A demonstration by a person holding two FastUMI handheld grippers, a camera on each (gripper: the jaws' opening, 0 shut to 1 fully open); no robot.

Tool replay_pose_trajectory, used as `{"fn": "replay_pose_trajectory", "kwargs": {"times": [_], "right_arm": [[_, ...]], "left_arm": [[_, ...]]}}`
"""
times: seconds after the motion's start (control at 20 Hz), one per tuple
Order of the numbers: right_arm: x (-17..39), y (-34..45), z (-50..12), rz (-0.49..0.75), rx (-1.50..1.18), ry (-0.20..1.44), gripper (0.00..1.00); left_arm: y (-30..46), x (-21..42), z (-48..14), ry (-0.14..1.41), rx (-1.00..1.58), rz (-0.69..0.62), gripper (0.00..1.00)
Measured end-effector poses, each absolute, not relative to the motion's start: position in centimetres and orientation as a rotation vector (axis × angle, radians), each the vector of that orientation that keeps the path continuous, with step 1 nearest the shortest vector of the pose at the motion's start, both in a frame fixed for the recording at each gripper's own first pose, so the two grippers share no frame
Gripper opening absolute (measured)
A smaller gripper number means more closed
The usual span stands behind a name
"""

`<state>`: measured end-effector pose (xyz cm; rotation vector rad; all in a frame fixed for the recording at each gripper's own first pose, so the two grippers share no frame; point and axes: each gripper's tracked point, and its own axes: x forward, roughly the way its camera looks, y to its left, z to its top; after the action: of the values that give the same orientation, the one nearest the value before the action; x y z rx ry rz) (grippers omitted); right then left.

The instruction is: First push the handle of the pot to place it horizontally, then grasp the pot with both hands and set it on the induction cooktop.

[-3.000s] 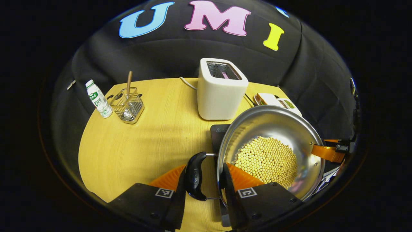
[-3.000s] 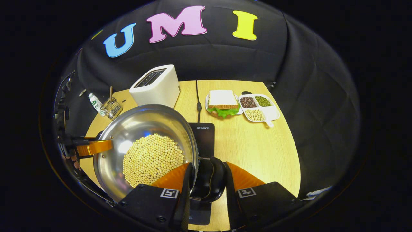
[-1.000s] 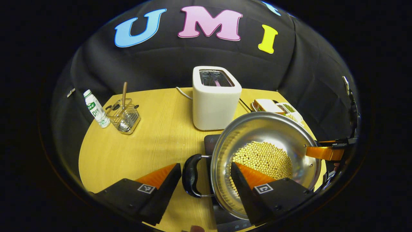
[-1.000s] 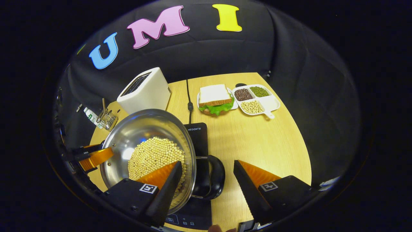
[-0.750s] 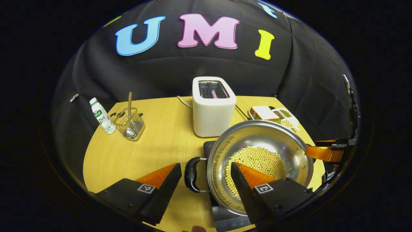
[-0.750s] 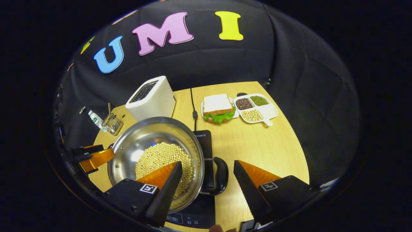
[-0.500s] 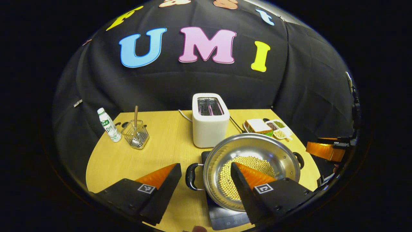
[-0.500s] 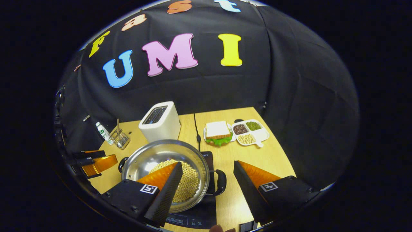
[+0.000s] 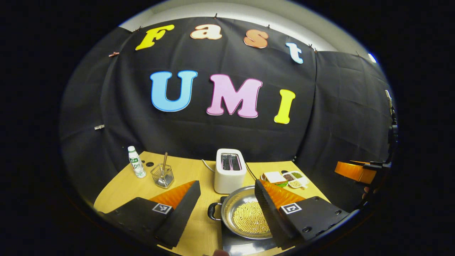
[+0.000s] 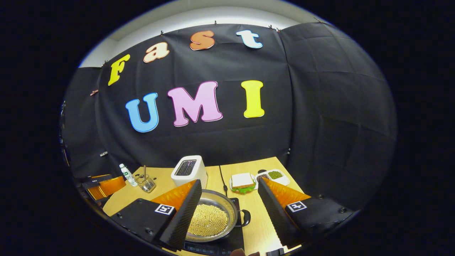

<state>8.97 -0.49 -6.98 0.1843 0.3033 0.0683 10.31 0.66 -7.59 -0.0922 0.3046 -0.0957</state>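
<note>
Pot (image 9: 245,217) sits on the induction cooktop (image 9: 245,246), which lies flat on the wooden surface (image 9: 121,190). We see pale round beans (image 9: 249,221) covering the pot's bottom. In the left gripper view, one black side handle (image 9: 212,211) points out level toward the left tool (image 9: 227,186); in the right gripper view, the pot (image 10: 213,215) shows its other handle (image 10: 246,217) level over the cooktop (image 10: 217,247).

We find both tools released. The left tool's fingers stand wide apart, raised clear of the pot and touching nothing. The right tool (image 10: 229,185) is likewise spread, holding nothing, well above the pot.

Behind the pot we note a white toaster (image 9: 230,170). To its left stand a wire holder (image 9: 162,176) with a stick in it and a small bottle (image 9: 136,166). To the right lie a sandwich plate (image 10: 242,182) and a divided dish (image 10: 275,176) of grains.
</note>
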Motion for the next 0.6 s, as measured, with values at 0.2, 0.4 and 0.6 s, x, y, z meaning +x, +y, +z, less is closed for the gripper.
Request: {"fn": "replay_pose_trajectory", "kwargs": {"times": [0.2, 0.4, 0.6], "right_arm": [[7.2, -0.4, -3.5, 0.064, 0.153, 0.187, 0.98], [5.1, -0.3, -0.4, 0.047, 0.118, 0.087, 0.98], [2.8, 0.6, 0.9, 0.052, 0.077, 0.027, 0.98]], "left_arm": [[1.6, 8.4, -4.4, 0.221, -0.053, -0.092, 0.95], [1.3, 6.2, -1.8, 0.159, -0.05, -0.098, 0.95], [1.6, 4.0, -0.8, 0.127, -0.033, -0.107, 0.95]]}}
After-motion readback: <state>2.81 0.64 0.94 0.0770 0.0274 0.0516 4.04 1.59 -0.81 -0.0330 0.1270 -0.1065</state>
